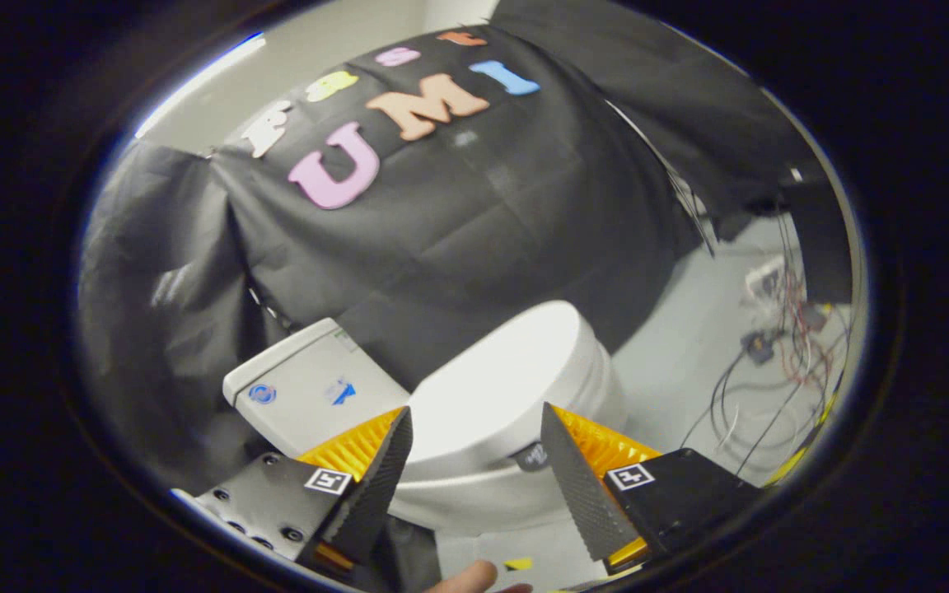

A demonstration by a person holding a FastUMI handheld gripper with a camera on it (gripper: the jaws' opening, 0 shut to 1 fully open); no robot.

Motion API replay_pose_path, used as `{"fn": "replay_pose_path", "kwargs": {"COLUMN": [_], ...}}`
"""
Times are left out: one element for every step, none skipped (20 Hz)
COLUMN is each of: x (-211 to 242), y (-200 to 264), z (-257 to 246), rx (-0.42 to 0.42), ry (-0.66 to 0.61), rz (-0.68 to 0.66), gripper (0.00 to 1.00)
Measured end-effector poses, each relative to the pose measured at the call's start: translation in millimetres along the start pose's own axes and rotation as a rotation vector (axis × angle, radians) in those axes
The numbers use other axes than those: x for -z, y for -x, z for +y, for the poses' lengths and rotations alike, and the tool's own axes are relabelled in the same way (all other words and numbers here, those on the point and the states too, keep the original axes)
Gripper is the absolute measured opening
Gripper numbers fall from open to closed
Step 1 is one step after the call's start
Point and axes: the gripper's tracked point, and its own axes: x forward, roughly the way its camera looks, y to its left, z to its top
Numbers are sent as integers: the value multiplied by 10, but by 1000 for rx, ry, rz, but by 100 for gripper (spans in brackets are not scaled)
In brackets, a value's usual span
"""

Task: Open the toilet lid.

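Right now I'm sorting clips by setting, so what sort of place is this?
Probably a mock bathroom set up in a test booth, not a real one. A white toilet with its lid down stands just beyond the open gripper, against a black cloth wall, with loose cables on the floor.

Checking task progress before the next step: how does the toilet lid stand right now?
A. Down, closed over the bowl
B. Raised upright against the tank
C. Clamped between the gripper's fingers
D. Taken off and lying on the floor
A: the toilet lid lies flat and closed over the bowl, just ahead of the open gripper, whose fingers stand apart and touch nothing; the tank sits beside it with nothing leaning on it.
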Motion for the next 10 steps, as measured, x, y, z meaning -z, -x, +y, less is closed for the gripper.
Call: {"fn": "replay_pose_path", "kwargs": {"x": [70,53,106,243,378,481,500,448,418,478], "y": [-72,-75,-164,-222,-267,-285,-323,-354,-411,-483], "z": [-30,-65,-172,-299,-360,-374,-387,-399,-451,-509], "rx": [-19,-19,9,37,51,54,48,44,50,73], "ry": [-70,-134,-192,-234,-270,-311,-340,-376,-427,-503], "rz": [-20,-51,-45,-15,25,64,66,54,40,54], "gripper": [96,96,90,84,78,72,72,72,72,72]}}
